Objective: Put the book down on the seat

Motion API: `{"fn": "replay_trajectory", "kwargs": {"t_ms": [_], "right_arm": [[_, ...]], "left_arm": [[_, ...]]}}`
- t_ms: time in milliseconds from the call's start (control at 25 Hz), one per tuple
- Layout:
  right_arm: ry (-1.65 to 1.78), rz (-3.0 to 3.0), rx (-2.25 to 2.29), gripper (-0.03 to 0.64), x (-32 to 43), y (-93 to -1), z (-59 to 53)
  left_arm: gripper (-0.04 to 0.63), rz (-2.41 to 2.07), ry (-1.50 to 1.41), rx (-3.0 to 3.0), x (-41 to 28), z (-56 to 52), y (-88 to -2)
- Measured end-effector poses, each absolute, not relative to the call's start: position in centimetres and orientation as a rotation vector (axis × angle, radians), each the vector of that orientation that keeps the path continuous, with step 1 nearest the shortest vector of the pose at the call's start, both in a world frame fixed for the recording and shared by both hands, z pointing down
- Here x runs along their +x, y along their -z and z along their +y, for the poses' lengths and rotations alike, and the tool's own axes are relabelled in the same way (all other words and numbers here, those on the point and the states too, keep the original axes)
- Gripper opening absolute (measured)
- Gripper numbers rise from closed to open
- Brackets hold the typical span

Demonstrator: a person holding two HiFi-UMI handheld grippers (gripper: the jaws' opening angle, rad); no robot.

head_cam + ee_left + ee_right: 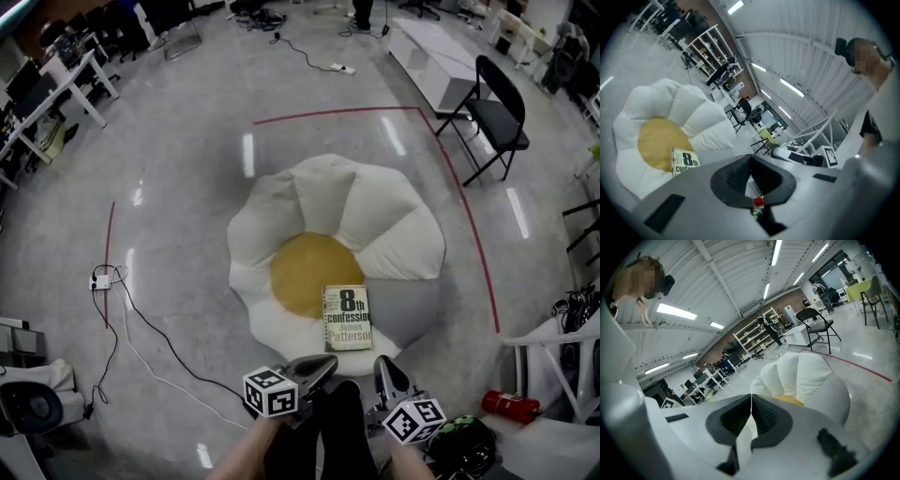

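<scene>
The book, a pale paperback with bold black title print, lies flat on the flower-shaped seat, on its near petal just right of the yellow centre. In the left gripper view the book shows beside the yellow centre of the seat. My left gripper hovers just short of the seat's near edge, jaws shut with nothing between them. Next to it, my right gripper is also shut and empty, pointing at the seat. Neither gripper touches the book.
A black folding chair stands at the far right beside a white bench. Red floor tape runs round the seat's right side. A cable and power strip lie at the left. A red fire extinguisher lies near a white railing.
</scene>
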State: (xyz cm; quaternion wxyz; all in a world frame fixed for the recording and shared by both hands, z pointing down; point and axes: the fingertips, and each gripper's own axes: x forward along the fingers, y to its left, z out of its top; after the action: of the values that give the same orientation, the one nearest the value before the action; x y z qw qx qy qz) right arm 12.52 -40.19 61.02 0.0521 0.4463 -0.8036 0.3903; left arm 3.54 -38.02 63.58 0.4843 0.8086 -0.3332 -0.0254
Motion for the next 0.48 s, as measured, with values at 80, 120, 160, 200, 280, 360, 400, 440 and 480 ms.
{"fn": "replay_trajectory", "kwargs": {"t_ms": [80,120,160,200,280,360,400,440,480], "right_arm": [[-1.168,-2.464,1.348,0.013,12.3,-58.7,-39.8],[-1.160,-2.471,1.344,0.014,12.2,-57.6,-39.6],[-1.151,-2.477,1.338,0.012,12.1,-56.6,-39.4],[-1.139,-2.485,1.333,0.013,12.1,-55.6,-39.1],[-1.115,-2.509,1.322,0.012,11.9,-53.6,-38.9],[-1.107,-2.543,1.309,0.014,11.5,-51.0,-38.8],[-1.103,-2.560,1.305,0.012,11.3,-49.6,-38.7],[-1.092,-2.574,1.304,0.012,11.1,-48.1,-38.5],[-1.074,-2.587,1.307,0.012,11.1,-46.8,-38.3]], "left_arm": [[0.009,-0.834,0.044,2.022,3.1,-37.9,-60.4],[0.011,-0.847,0.044,2.043,2.9,-37.7,-58.9],[0.009,-0.863,0.048,2.062,2.6,-37.5,-57.4],[0.009,-0.881,0.052,2.082,2.4,-37.4,-55.9],[0.009,-0.919,0.068,2.120,2.0,-37.2,-53.1],[0.009,-0.946,0.096,2.156,1.7,-37.2,-50.0],[0.009,-0.957,0.108,2.175,1.5,-37.2,-48.5],[0.009,-0.969,0.113,2.195,1.5,-36.9,-47.0],[0.009,-0.984,0.109,2.215,1.5,-36.6,-45.7]]}}
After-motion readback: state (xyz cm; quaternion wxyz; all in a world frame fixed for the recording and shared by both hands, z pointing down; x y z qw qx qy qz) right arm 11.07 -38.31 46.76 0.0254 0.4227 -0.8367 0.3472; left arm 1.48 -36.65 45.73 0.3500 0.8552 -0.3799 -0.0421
